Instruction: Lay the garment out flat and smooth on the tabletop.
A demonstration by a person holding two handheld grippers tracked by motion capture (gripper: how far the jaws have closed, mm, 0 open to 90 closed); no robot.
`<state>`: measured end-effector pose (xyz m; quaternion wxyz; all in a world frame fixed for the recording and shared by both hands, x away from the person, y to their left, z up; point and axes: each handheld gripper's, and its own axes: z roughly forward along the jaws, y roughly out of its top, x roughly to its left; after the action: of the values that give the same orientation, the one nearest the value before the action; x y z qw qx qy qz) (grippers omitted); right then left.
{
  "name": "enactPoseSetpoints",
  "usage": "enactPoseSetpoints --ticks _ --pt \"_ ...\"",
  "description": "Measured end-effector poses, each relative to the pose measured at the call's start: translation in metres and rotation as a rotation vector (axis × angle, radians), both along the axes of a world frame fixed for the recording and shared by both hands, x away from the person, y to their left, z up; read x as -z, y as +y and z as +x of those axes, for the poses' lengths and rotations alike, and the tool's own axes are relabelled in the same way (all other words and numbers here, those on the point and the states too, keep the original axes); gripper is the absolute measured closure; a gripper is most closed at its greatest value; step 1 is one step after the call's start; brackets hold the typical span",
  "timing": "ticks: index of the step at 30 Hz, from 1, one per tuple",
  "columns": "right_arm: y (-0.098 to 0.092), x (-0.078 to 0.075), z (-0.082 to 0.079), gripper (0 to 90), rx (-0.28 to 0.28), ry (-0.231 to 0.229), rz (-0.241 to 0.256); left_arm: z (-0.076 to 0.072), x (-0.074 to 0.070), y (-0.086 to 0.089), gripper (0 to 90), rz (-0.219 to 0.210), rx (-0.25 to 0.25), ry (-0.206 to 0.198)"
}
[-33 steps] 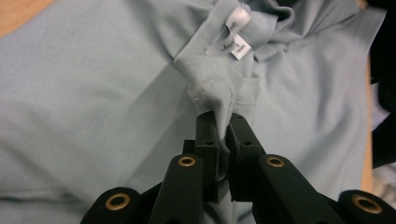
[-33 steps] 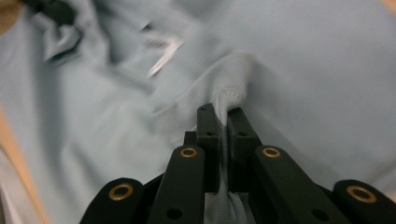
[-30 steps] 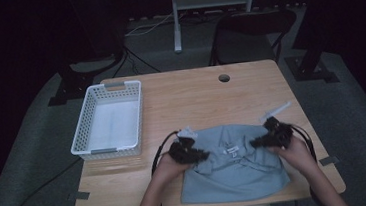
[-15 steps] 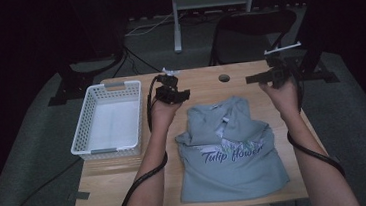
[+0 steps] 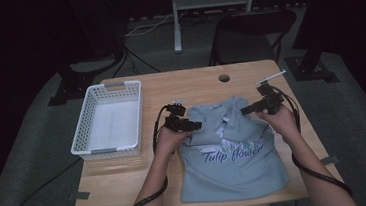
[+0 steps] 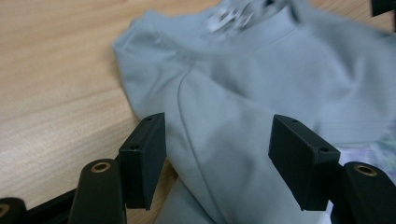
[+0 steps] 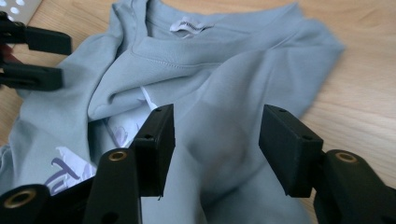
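- The grey shirt (image 5: 230,154) lies crumpled on the table (image 5: 127,178) (print facing up).
- Left gripper (image 6: 217,158) hovers over its shoulder, jaws wide.
- Right gripper (image 7: 215,149) likewise, jaws wide, holding nothing.

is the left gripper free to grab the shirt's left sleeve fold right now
Probably yes: the left gripper has its jaws open right over the shirt, with folded fabric between them and nothing in the way.

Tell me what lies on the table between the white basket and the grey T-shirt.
Bare wood, seen in the high view: the white basket and the grey T-shirt lie apart, and above that strip hangs the left gripper, open.
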<state>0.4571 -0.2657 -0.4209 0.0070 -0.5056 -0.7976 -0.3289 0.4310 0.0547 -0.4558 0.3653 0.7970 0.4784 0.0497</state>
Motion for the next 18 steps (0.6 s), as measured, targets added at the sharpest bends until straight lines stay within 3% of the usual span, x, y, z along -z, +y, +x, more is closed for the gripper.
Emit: enactPoseSetpoints --ticks 4,5,7,8,9,11,13,14,15,16,18 --pt "0.017 0.012 0.006 43.5 -0.015 0.024 -0.045 0.006 0.01 -0.009 40.7 0.047 -0.002 0.005" --pt "0.021 0.015 0.007 51.0 -0.02 0.029 -0.069 0.007 0.01 -0.011 46.3 0.049 0.004 -0.005" --pt "0.028 0.018 0.008 83.0 -0.033 0.02 -0.143 0.009 0.007 -0.011 73.8 0.044 0.026 -0.035" --pt "0.03 0.017 0.009 87.5 -0.041 0.006 -0.176 0.01 0.003 -0.01 86.3 0.039 0.024 -0.059" --pt "0.032 0.013 0.01 87.7 -0.033 -0.019 -0.201 0.013 -0.002 -0.009 87.9 0.036 0.016 -0.085" --pt "0.032 -0.004 0.015 87.8 0.0 -0.086 -0.236 0.019 -0.021 -0.004 88.0 0.02 -0.041 -0.179" --pt "0.024 -0.031 0.021 87.5 0.103 -0.199 -0.219 0.027 -0.045 0.003 87.7 0.004 -0.121 -0.275" --pt "0.018 -0.046 0.023 83.2 0.163 -0.256 -0.191 0.033 -0.054 0.006 84.2 0.005 -0.158 -0.294" --pt "0.011 -0.058 0.026 69.3 0.224 -0.295 -0.16 0.041 -0.061 0.01 69.6 0.012 -0.186 -0.275" --pt "0.004 -0.066 0.03 62.6 0.272 -0.309 -0.133 0.048 -0.064 0.013 57.6 0.015 -0.199 -0.239" --pt "-0.008 -0.074 0.036 54.7 0.317 -0.274 -0.095 0.055 -0.064 0.018 42.9 0.072 -0.25 -0.212"
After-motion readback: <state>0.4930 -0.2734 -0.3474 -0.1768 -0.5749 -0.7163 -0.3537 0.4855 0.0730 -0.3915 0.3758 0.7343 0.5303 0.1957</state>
